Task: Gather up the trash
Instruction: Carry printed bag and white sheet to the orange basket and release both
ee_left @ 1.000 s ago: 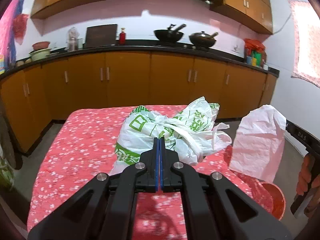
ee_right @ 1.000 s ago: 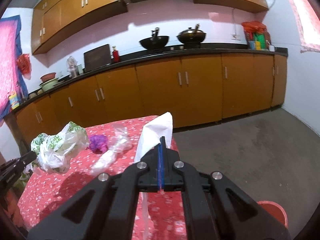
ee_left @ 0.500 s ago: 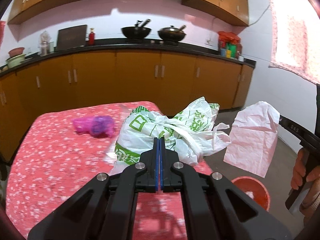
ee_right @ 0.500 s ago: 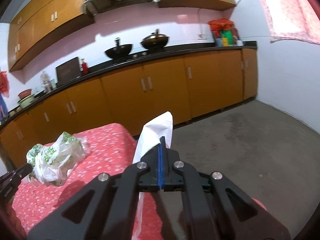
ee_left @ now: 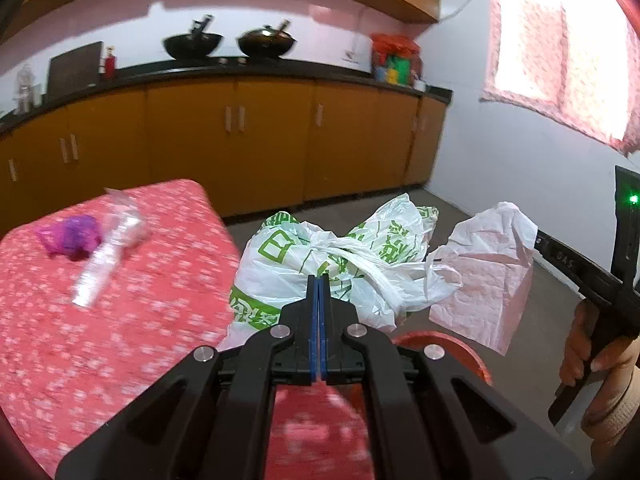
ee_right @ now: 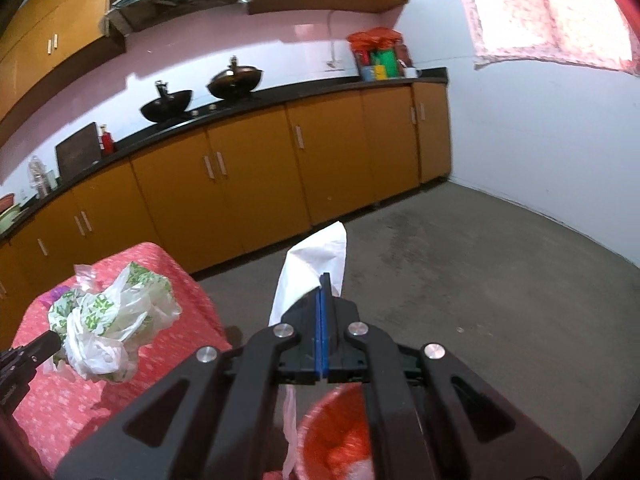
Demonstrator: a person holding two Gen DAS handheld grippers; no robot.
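Now left claw [ee_left: 319,280] clamped on knotted plastic bag [ee_left: 320,264], hanging past table [ee_left: 120,320] edge above red bin [ee_right: 340,436]. Right claw [ee_right: 322,280] clamped on white paper [ee_right: 316,268] over bin. Both light, limp, slippery; bag's knot looks like surest hold.

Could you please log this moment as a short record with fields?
left hand-held gripper: shut on green-printed bag
right hand-held gripper: shut on white paper bag
bin: red bucket on floor, below both bags
left on table: purple wrapper, clear plastic wrapper
backdrop: orange cabinets, two woks on counter
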